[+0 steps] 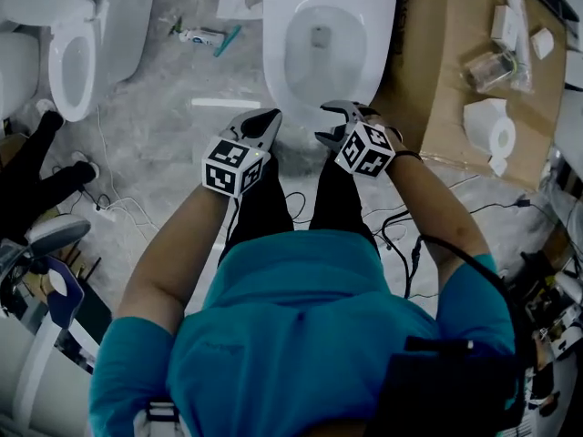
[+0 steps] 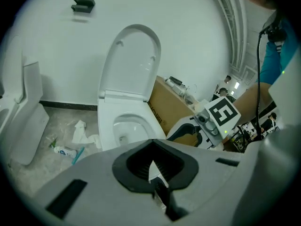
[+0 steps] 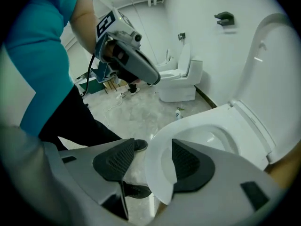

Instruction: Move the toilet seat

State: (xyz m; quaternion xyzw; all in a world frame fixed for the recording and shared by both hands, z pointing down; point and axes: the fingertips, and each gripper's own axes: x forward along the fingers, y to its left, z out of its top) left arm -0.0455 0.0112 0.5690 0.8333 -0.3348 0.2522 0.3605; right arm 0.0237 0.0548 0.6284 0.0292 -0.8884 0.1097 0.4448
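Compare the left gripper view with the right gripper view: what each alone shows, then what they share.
Left gripper view only: the right gripper, and crumpled paper on the floor. Right gripper view only: the left gripper, and the person's dark shoe. Both: the toilet with its lid raised, and a black wall bracket.

No word or number can be read anywhere. The cardboard box [image 2: 162, 109] at the right of the scene carries dark print on its side, too small to make out. The tube [image 1: 202, 36] on the far floor has a blurred label. The marker cubes [image 1: 234, 166] show only black-and-white square patterns.
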